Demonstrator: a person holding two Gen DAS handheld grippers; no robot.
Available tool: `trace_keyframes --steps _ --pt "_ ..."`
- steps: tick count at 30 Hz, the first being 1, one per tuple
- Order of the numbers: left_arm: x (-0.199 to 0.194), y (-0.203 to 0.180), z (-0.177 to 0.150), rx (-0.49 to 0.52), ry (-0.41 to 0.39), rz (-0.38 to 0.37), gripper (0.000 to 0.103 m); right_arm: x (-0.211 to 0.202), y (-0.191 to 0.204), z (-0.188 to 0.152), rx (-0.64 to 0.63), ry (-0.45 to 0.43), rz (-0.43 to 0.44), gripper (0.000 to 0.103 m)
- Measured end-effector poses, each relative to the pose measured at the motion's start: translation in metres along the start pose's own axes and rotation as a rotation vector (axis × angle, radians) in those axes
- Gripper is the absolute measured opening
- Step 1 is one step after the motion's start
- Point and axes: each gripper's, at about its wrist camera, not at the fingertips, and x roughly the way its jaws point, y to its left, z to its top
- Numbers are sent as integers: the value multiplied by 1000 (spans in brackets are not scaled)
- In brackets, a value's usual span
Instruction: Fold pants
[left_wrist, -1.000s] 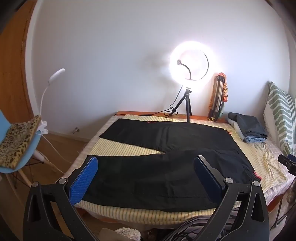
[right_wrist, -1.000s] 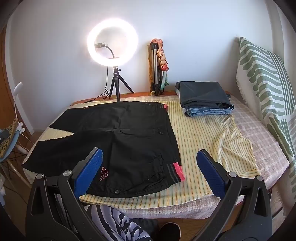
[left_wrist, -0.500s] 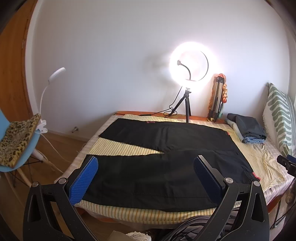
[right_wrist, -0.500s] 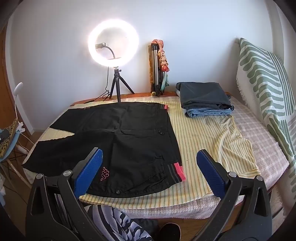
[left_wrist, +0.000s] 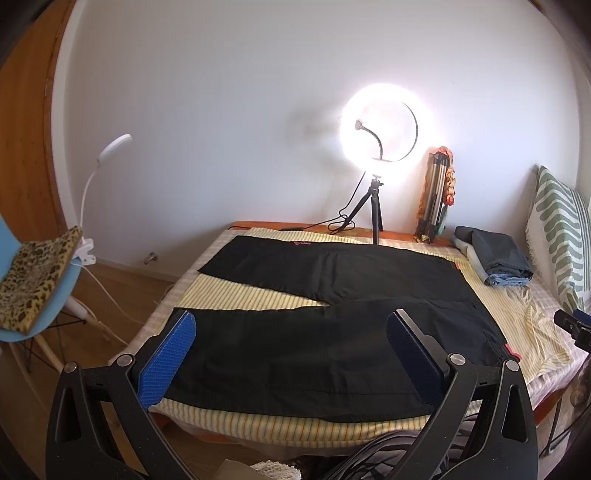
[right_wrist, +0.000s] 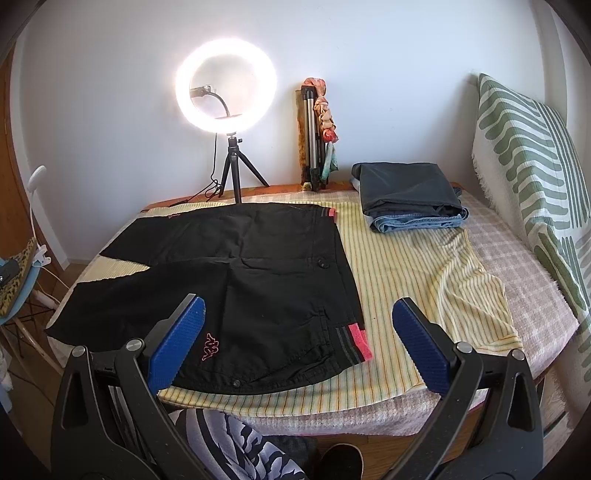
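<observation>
Left wrist view: the left gripper (left_wrist: 291, 354) hangs above the near edge of the bed (left_wrist: 546, 376), its blue pads (left_wrist: 168, 356) spread wide and holding nothing. The black pants (left_wrist: 314, 332) lie flat and unfolded on the striped sheet (left_wrist: 251, 295), legs splayed toward the left, waistband toward the right. Compared with one second earlier, this view sits slightly higher and farther back, so more of the near bed edge shows; the garment itself has not shifted.

Right wrist view: the right gripper (right_wrist: 299, 347) hovers over the waistband end, fingers equally wide apart and empty. Its framing is almost unchanged from the earlier frame.

Interpretation: no fold has begun; both tools appear poised for a first grasp, probably at a leg hem and the waistband.
</observation>
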Motion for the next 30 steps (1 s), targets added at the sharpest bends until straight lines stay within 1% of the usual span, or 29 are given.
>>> trace_keyframes --steps 30 --pt "-1 -3 -1 4 -8 4 103 0 2 -2 2 -3 0 103"
